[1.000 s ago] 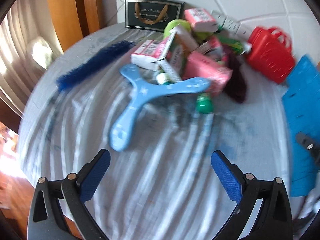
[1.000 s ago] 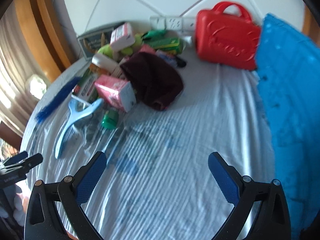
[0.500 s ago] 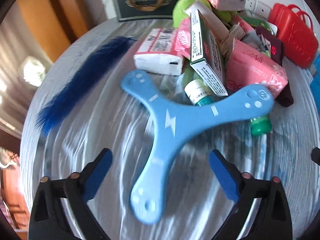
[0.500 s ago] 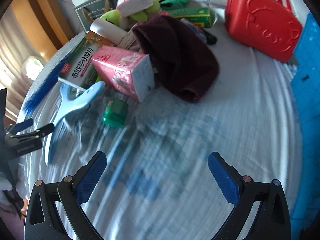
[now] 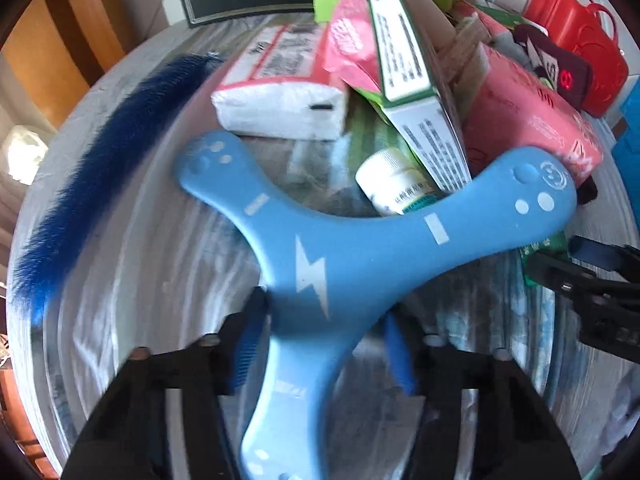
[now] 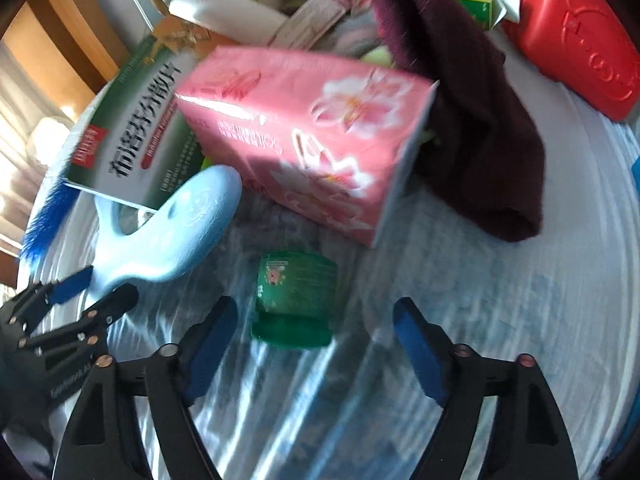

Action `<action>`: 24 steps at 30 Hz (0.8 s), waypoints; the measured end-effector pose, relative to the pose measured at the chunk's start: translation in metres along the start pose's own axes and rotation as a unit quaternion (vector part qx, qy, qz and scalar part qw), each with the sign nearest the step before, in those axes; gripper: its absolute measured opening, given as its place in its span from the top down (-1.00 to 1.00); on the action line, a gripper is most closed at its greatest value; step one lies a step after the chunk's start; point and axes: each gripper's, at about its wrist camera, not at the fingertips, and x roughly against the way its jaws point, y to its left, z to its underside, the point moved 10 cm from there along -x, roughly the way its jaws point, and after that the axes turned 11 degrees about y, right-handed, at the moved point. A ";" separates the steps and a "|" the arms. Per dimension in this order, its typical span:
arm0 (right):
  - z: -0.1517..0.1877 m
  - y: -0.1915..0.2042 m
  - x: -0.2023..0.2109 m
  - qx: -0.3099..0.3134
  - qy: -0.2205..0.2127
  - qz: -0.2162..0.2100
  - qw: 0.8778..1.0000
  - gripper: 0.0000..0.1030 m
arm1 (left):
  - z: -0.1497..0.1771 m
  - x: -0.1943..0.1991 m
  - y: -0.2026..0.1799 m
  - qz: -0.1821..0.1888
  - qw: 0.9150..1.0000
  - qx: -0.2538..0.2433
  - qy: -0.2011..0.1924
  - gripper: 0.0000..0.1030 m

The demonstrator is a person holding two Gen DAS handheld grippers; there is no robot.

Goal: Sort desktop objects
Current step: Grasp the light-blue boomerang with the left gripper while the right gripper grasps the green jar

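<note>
A light blue three-armed boomerang (image 5: 320, 256) lies on the cloth-covered table against a pile of boxes. My left gripper (image 5: 324, 332) is closed around its near arm, blue pads touching both sides. The boomerang also shows in the right wrist view (image 6: 172, 232), with the left gripper (image 6: 80, 296) on it. A small green jar (image 6: 296, 296) lies on its side between the fingers of my right gripper (image 6: 316, 344), which is open and empty around it.
The pile holds a pink tissue box (image 6: 304, 132), a green-white medicine box (image 6: 132, 140), a white tissue pack (image 5: 280, 92), a white bottle (image 5: 392, 184) and a maroon cloth (image 6: 472, 120). A blue feather (image 5: 100, 172) lies left, a red case (image 6: 572, 40) at right.
Both grippers moved forward to the pile. The left gripper closed on the boomerang's near arm. The right gripper came up around the green jar and narrowed a little.
</note>
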 end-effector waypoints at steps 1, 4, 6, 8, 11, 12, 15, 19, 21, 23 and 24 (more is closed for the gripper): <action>0.000 0.001 -0.005 -0.001 0.002 -0.001 1.000 -0.46 | 0.001 -0.001 -0.002 -0.005 1.000 -0.007 0.000 0.06; 0.001 0.003 -0.008 0.008 0.000 0.002 1.000 -0.14 | 0.005 0.001 -0.004 -0.016 1.000 -0.020 -0.008 0.12; 0.004 0.004 -0.004 0.008 -0.002 -0.004 1.000 0.21 | 0.010 0.010 -0.007 -0.018 0.999 -0.023 -0.017 0.16; 0.008 0.002 0.005 0.007 -0.010 -0.006 1.000 0.21 | 0.016 0.025 -0.008 -0.030 0.999 -0.023 -0.034 0.23; 0.017 -0.002 0.018 0.009 -0.019 -0.007 1.000 0.21 | 0.029 0.045 -0.014 -0.029 0.998 -0.022 -0.048 0.39; 0.020 -0.004 0.022 0.010 -0.021 -0.008 1.000 0.21 | 0.033 0.050 -0.016 -0.025 0.998 -0.020 -0.050 0.43; 0.030 -0.011 0.036 0.011 -0.029 -0.015 0.999 0.21 | 0.042 0.066 -0.018 -0.026 0.998 -0.013 -0.059 0.49; 0.042 -0.024 0.066 0.020 -0.051 -0.019 0.998 0.21 | 0.044 0.088 -0.017 -0.028 0.996 -0.003 -0.079 0.60; 0.053 -0.024 0.083 0.025 -0.064 -0.023 0.997 0.21 | 0.049 0.109 -0.028 -0.021 0.995 0.001 -0.095 0.67; 0.061 -0.024 0.105 0.033 -0.080 -0.025 0.996 0.21 | 0.054 0.130 -0.044 -0.017 0.993 0.000 -0.117 0.72; 0.065 -0.027 0.115 0.035 -0.088 -0.026 0.995 0.21 | 0.055 0.140 -0.052 -0.013 0.992 -0.002 -0.125 0.79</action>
